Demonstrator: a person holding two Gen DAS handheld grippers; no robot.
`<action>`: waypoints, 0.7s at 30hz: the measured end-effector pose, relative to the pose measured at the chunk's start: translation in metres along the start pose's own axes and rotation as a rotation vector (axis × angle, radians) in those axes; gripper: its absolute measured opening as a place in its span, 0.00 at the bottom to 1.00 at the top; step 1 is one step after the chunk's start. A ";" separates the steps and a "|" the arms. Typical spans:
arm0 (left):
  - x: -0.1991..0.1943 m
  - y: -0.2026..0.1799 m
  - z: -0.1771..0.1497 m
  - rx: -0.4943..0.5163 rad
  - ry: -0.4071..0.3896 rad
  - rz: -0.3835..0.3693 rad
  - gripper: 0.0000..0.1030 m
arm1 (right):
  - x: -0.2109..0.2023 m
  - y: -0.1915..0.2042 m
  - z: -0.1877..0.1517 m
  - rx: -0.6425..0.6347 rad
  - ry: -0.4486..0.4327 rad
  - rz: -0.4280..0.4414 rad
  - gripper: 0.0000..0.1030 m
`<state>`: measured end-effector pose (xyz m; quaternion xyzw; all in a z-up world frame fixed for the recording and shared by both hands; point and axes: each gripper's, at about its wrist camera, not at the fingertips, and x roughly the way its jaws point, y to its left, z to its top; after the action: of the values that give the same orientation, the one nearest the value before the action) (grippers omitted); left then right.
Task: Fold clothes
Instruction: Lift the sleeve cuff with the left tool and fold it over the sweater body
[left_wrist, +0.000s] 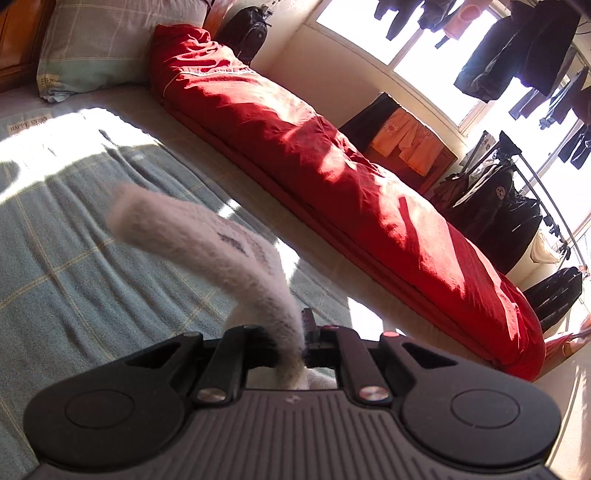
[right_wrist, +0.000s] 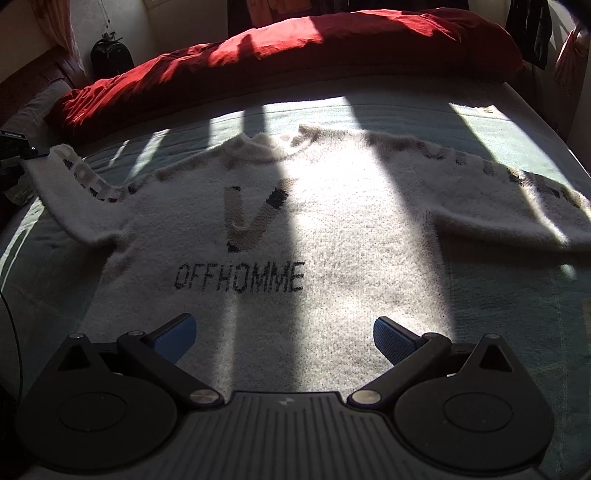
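Pinching fuzzy white sweater (right_wrist: 295, 229) sleeve (left_wrist: 207, 243): left hand-held gripper (left_wrist: 295, 354); right hand-held gripper (right_wrist: 284, 338) wide open, empty.

A rolled red duvet (left_wrist: 332, 177) lay along the bed (left_wrist: 55, 280). A pillow (left_wrist: 107, 44) sat at eleven o'clock. Dark clothes (left_wrist: 517, 55) hung at two o'clock.

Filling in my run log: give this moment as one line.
left gripper: shut on sweater sleeve | right gripper: open above sweater hem | sweater: flat on bed
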<state>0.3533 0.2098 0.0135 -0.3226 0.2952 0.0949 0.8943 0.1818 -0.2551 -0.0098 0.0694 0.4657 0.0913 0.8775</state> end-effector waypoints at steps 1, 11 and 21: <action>0.000 -0.007 -0.002 0.002 0.001 -0.018 0.08 | -0.003 0.000 0.000 -0.006 -0.004 0.002 1.00; 0.009 -0.083 -0.027 0.090 0.042 -0.124 0.08 | -0.034 -0.026 -0.006 0.019 -0.048 -0.016 1.00; 0.029 -0.142 -0.069 0.152 0.131 -0.197 0.08 | -0.035 -0.039 -0.015 0.040 -0.034 0.008 1.00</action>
<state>0.3950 0.0558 0.0275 -0.2871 0.3262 -0.0373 0.8999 0.1538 -0.3000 0.0022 0.0903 0.4524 0.0842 0.8832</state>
